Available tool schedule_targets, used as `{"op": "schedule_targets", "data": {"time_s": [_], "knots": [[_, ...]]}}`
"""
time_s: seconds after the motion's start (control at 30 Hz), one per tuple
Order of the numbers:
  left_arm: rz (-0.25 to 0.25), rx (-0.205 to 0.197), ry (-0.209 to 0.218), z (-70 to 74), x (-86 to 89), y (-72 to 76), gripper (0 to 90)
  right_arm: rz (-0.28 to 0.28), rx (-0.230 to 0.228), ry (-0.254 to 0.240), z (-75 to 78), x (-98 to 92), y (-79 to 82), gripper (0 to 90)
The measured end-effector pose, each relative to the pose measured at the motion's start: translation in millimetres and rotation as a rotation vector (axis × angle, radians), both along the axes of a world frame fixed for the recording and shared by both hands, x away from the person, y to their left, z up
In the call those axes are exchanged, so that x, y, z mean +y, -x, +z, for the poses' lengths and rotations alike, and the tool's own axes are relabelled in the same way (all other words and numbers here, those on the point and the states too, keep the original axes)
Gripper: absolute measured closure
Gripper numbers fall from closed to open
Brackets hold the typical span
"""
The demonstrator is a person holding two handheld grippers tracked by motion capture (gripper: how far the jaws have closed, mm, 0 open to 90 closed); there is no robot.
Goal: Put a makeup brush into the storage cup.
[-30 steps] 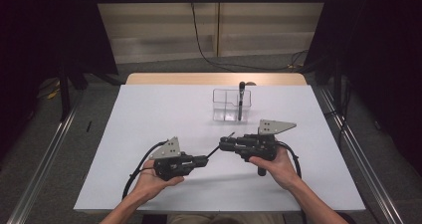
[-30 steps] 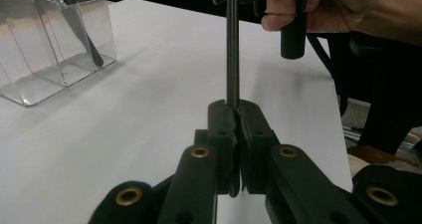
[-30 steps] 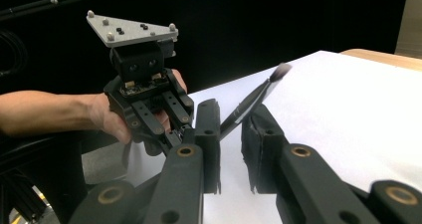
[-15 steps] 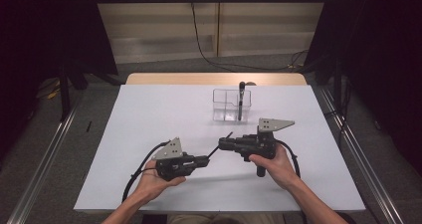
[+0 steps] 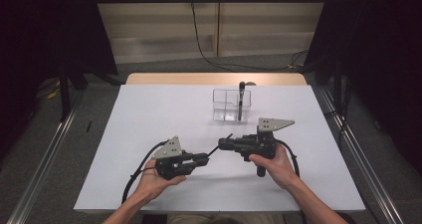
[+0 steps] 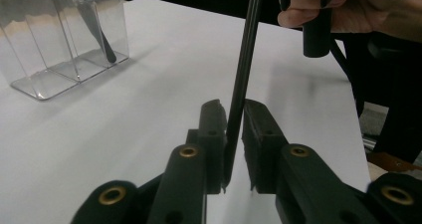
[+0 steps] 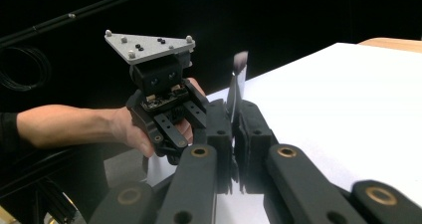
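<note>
Nearest the person, the left hand (image 5: 155, 180) holds the left gripper (image 5: 205, 158), a matt black tool of hard plastic with brass-coloured rivets and a grey three-cornered metal plate on top. Its jaws have just been opening and now stand slightly apart. Between them runs a slim, glossy black stick (image 6: 244, 74), which leans on one pad while a narrow gap shows at the other. Just to the right and a little farther off, the right hand (image 5: 274, 165) holds the matching right gripper (image 5: 221, 144). Its jaws have just been closing and now pinch the same stick, whose tip juts out beyond them. The stick thus spans the short space between the two grippers, low over the middle of the smooth white table (image 5: 149, 114). In the right gripper view the stick's upper end is blurred, so I cannot tell its shape. Whether it is round or flat is also hard to judge. Farther back, right of centre, stands a clear, square plastic box (image 5: 219, 97) with inner partitions. A long black utensil (image 5: 241, 99) stands upright in its right side. The lower end of this utensil is hard to make out through the clear walls.
</note>
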State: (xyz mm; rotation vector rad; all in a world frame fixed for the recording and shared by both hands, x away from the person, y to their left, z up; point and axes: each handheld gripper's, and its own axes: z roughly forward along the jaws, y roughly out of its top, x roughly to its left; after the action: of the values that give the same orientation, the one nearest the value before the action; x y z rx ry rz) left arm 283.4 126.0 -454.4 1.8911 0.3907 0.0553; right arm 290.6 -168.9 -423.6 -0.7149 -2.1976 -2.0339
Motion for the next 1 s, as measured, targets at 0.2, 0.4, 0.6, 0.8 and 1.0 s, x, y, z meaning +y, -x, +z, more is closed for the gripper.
{"op": "schedule_targets", "data": {"time_s": [0.2,0.4,0.6,0.8,1.0], "knots": [[0.029,-0.007,-0.007,1.1,2.2,0.4,69.9,-0.001,-0.002,0.006,0.6,-1.5,-0.6,85.7],[0.060,-0.006,0.016,5.2,5.1,1.6,52.1,-0.004,-0.007,0.006,3.1,-4.1,0.1,85.8],[0.111,0.001,0.000,7.3,9.5,-0.4,36.0,-0.009,-0.006,0.015,4.8,-7.2,0.6,85.7],[0.164,0.017,-0.009,10.6,14.3,-0.9,18.9,-0.013,-0.005,0.029,6.1,-10.7,0.6,85.7],[0.181,0.023,-0.010,14.5,19.8,-0.8,10.4,-0.015,-0.006,0.049,7.7,-13.7,0.6,85.7]]}}
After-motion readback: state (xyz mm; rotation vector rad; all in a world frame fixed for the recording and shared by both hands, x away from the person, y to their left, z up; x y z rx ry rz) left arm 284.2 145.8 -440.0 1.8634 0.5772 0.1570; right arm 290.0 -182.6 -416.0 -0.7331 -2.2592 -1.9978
